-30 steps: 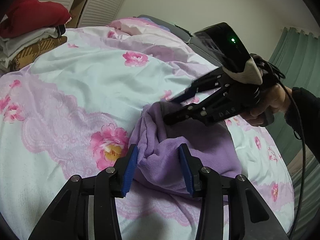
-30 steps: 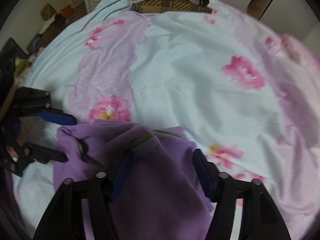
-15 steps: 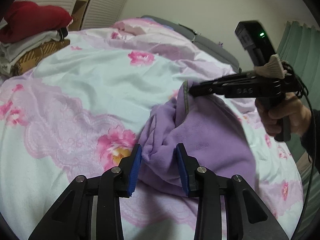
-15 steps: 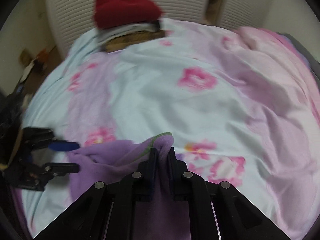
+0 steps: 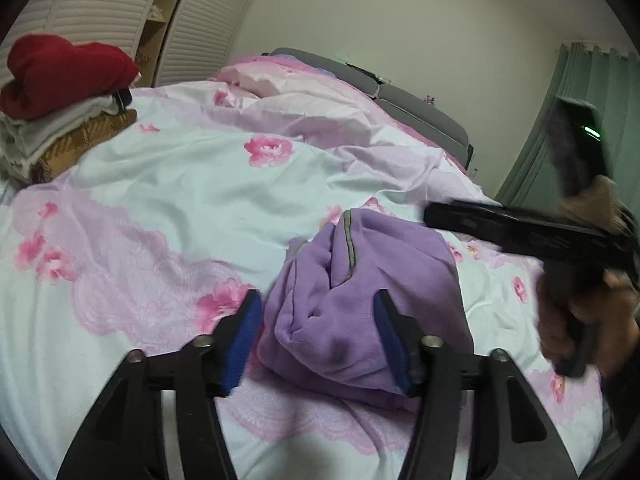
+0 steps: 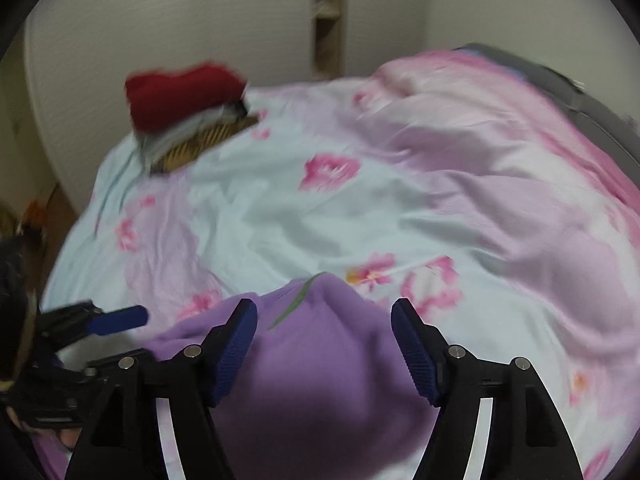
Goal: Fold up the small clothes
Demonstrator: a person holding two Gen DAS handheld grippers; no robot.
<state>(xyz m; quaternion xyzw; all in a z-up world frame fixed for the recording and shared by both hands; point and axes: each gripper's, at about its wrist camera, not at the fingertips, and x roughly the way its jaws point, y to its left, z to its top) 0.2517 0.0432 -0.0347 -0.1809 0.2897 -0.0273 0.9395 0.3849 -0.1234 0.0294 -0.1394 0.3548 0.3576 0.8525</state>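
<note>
A purple garment (image 5: 360, 280) with a grey-green trim lies in a folded bundle on the bed. My left gripper (image 5: 318, 296) is low in front of it, its jaws opening. The bundle's near end sits between the blue pads, which do not press on it. My right gripper (image 6: 324, 304) hovers over the same purple garment (image 6: 320, 360), its jaws also opening and nothing pinched. In the left wrist view the right gripper (image 5: 434, 214) is a blurred dark shape at the right, held by a hand, just clear of the cloth.
The floral pink and pale-blue quilt (image 5: 180, 184) covers the bed. A stack of folded clothes with a red item on top (image 5: 60, 76) sits at its far left corner. A grey headboard (image 5: 420, 116), a green curtain (image 5: 580, 120) and louvred doors (image 5: 100, 12) lie beyond.
The right gripper, shut on the garment's trimmed edge half a second ago, has let go and pulled back up and right. The left jaws have spread. The purple garment now lies folded over.
</note>
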